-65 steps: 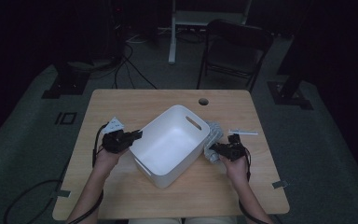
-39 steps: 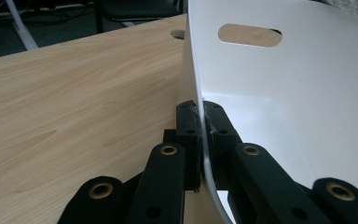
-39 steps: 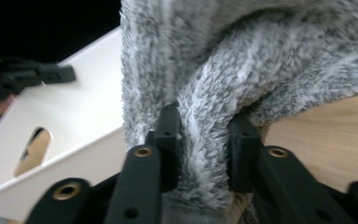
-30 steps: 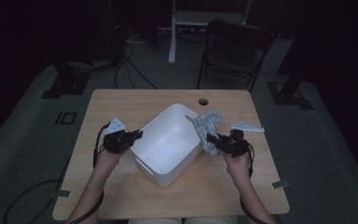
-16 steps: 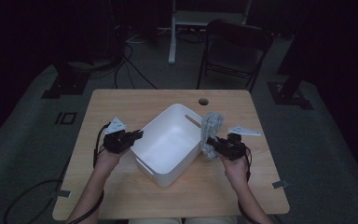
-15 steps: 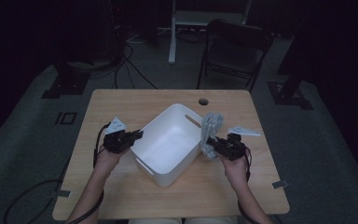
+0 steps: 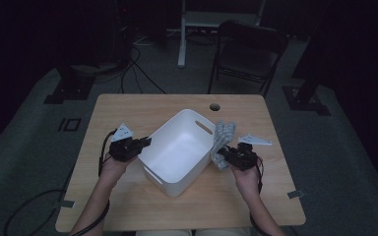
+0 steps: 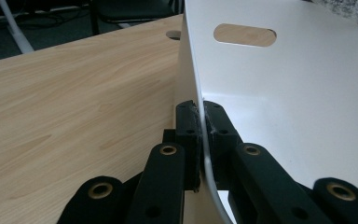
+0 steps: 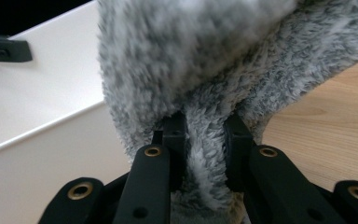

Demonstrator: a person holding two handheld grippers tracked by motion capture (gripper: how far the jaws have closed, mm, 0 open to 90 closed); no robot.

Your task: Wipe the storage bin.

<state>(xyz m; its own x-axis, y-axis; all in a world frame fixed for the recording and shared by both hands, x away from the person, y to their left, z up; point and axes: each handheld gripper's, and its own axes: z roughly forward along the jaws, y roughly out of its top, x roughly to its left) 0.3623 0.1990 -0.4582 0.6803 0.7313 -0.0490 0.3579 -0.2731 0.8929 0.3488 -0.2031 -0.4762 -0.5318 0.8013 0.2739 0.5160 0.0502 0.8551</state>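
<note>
The left gripper (image 8: 200, 140) is pinched tight on the thin rim of the smooth white plastic bin (image 7: 177, 147) at mid-table. The right gripper (image 9: 204, 140) clamps a fluffy grey cloth (image 9: 205, 60), jaws narrowly parted by a fold of it, just beside the bin's right wall. Bare wooden table (image 7: 128, 108) lies toward the far edge.

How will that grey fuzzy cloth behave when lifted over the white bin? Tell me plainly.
Probably floppy: the grey fuzzy cloth bunches and folds where the right gripper pinches it. Likely light for its size, since one small pinch holds it up beside the white bin. Its plush pile looks grippy, so slipping seems unlikely, though loose ends may drag on the rim.
</note>
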